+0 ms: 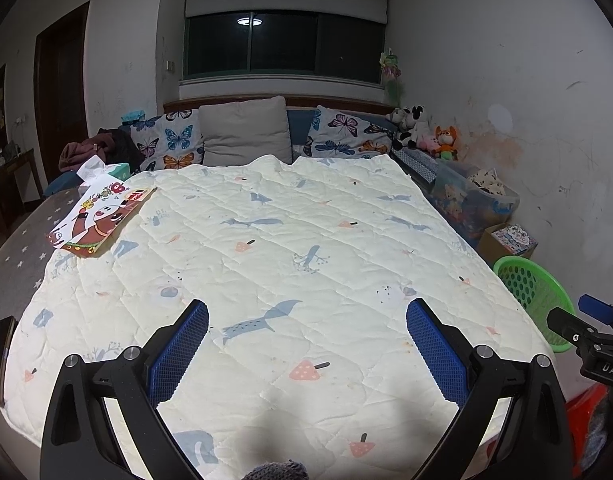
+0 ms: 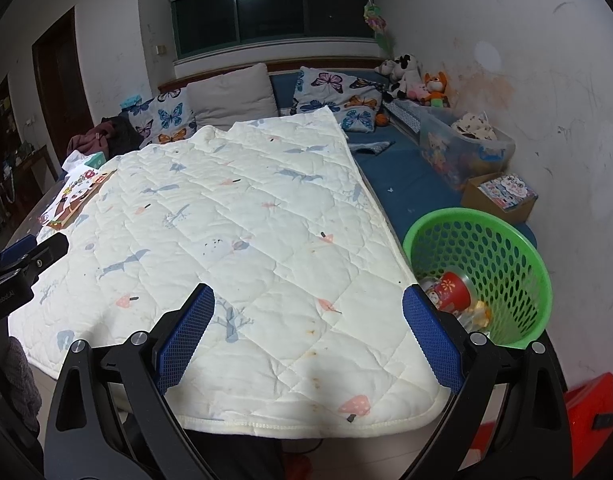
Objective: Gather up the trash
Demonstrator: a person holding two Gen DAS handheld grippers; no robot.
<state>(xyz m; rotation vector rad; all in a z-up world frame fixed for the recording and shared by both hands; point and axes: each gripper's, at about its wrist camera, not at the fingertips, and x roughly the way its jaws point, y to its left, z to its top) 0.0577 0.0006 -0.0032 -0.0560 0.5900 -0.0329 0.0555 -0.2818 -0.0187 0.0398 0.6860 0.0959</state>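
A green mesh basket (image 2: pixel 506 264) stands on the blue bed surface right of the cream quilt (image 2: pixel 242 240); inside lie a red paper cup (image 2: pixel 452 291) and crumpled wrappers (image 2: pixel 476 314). The same basket (image 1: pixel 540 292) shows at the right in the left wrist view. My right gripper (image 2: pixel 308 336) is open over the quilt's near right corner, its right finger beside the basket, nothing between the pads. My left gripper (image 1: pixel 306 346) is open above the quilt's (image 1: pixel 266 260) near middle, holding nothing. A colourful cartoon-printed flat packet (image 1: pixel 100 218) lies at the quilt's far left edge.
A tissue box (image 1: pixel 106 170) sits behind the packet. Pillows (image 1: pixel 246 132), plush toys (image 1: pixel 426 132), a clear storage bin (image 2: pixel 462 148) and a cardboard box (image 2: pixel 502 194) line the far and right sides. A red object (image 2: pixel 590 412) sits on the floor at right.
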